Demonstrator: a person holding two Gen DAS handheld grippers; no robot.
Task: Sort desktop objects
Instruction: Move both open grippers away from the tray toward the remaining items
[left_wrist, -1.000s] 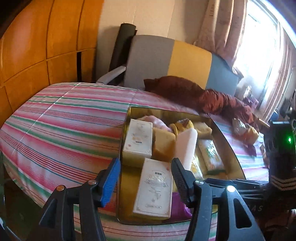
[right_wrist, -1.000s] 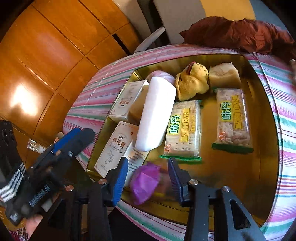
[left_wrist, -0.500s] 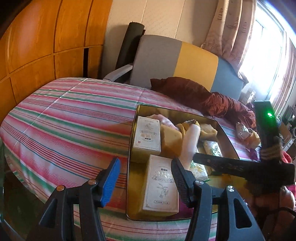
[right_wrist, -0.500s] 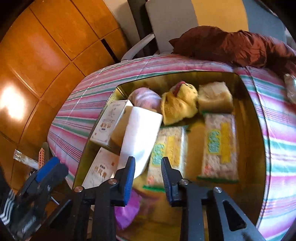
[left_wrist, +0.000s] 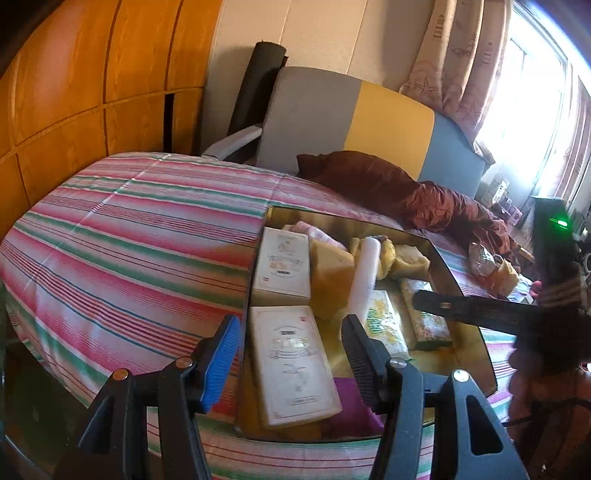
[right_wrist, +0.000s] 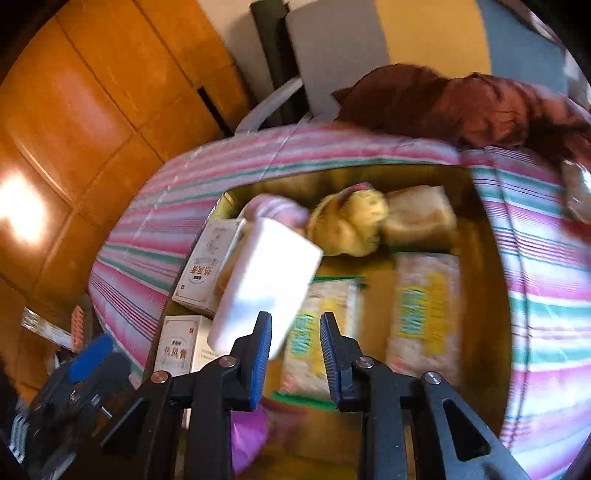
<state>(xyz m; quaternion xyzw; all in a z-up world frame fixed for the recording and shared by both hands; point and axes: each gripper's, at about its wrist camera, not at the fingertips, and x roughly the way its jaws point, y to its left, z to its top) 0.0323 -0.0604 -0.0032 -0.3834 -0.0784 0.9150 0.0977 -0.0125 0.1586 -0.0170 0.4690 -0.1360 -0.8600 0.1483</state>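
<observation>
I take the gold tray (right_wrist: 495, 258) on the striped bed as landmark. The white block (right_wrist: 266, 280) lies inside it toward its left wall, long axis running away from me, propped on the boxes. My right gripper (right_wrist: 295, 354) hangs clenched and empty just right of the block's near end; my left gripper (left_wrist: 291, 354) is released, straddling the near box (left_wrist: 291, 362).

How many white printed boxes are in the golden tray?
2. The far box lies at the tray's left side; the near box lies just before it. Others may be hidden underneath.
</observation>
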